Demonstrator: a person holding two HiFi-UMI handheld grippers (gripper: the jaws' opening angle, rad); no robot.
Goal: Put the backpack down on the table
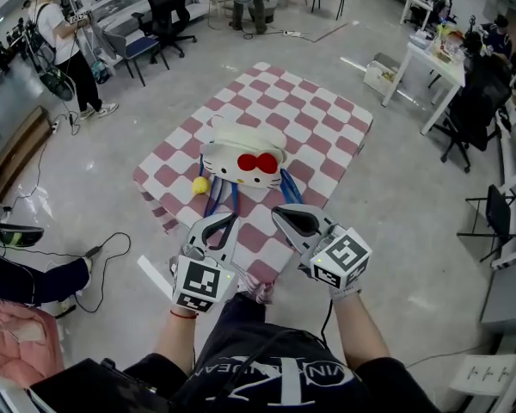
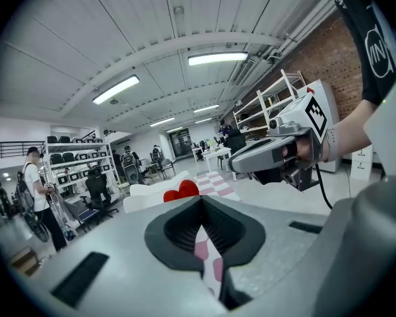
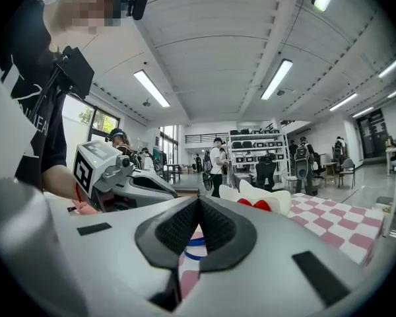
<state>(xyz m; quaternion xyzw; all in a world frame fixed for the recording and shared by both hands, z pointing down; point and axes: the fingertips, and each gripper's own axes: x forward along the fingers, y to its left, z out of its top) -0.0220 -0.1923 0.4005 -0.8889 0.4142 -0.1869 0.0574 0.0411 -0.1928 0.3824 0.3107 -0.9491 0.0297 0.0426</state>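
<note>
A white cat-face backpack (image 1: 239, 157) with a red bow lies on the table (image 1: 327, 123), which wears a red-and-white checked cloth. Its blue straps (image 1: 221, 199) trail toward me, and a yellow ball (image 1: 201, 185) hangs at its left. My left gripper (image 1: 230, 219) and right gripper (image 1: 281, 212) hover at the table's near edge, just short of the straps, both shut and holding nothing. In the left gripper view the backpack (image 2: 178, 191) shows beyond the closed jaw tips (image 2: 199, 201). In the right gripper view the backpack (image 3: 259, 201) and a blue strap (image 3: 193, 246) lie just ahead.
A person (image 1: 65, 43) stands at the far left near office chairs (image 1: 165, 15). A white table (image 1: 433, 65) with clutter is at the right, with a black chair (image 1: 499, 218) nearer. A cable (image 1: 103, 252) lies on the floor at my left.
</note>
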